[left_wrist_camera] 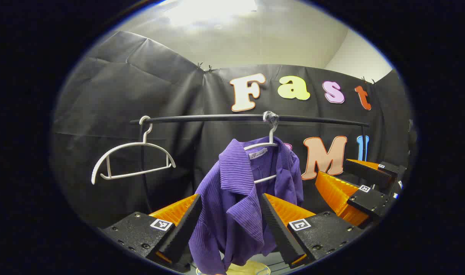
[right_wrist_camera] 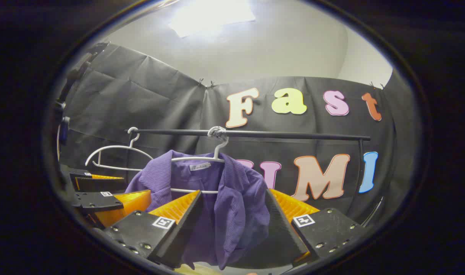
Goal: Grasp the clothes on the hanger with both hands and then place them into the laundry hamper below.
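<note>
Purple shirt (left_wrist_camera: 232, 206) on hanger (left_wrist_camera: 265, 147), between both open tools' fingers.

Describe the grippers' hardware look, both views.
Left gripper and right gripper match: two wedge-shaped fingers with ribbed faces, each bolted to a flat textured block with visible screws. Each block carries a small square black-and-white marker tag. No cables visible.

The bottom of the purple shirt (left_wrist_camera: 236, 206) is cut off, and its hanger (left_wrist_camera: 263, 160) is mostly hidden inside it.
</note>
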A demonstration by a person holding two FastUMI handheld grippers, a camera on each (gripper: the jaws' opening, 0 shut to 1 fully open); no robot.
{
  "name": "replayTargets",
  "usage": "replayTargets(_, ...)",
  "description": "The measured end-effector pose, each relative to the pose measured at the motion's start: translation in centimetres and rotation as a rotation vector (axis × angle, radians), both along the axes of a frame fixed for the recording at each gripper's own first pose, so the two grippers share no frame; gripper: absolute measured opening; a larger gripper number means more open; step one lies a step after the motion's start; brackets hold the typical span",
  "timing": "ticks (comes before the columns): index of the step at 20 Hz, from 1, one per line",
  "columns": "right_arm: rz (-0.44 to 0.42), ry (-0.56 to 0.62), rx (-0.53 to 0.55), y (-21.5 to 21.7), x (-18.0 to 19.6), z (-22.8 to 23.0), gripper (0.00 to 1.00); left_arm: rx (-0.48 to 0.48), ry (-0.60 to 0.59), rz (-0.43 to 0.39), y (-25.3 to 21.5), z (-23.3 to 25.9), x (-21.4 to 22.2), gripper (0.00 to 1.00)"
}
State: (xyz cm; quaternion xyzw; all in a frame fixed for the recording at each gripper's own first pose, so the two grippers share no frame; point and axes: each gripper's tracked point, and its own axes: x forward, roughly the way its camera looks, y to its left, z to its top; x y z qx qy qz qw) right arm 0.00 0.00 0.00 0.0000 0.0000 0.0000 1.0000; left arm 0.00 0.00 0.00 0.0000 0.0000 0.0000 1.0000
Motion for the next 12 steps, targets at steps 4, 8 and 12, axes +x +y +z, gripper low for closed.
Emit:
replayTargets(4, 0.014, 0.005, -0.007, -0.2, 0.5, -0.5, 0.94, 0.003, 0.015, 0.014, -0.2, -0.6, 0.7, 0.91)
replayTargets(8, 0.021, 0.003, -0.005, -0.3, 1.0, -0.6, 0.94, -0.009, 0.048, 0.013, -0.8, -1.8, 1.5, 0.90)
replayTargets(12, 0.021, 0.000, 0.006, -0.8, 1.4, -0.7, 0.94, -0.003, 0.069, 0.035, -0.9, -3.6, 3.9, 0.81)
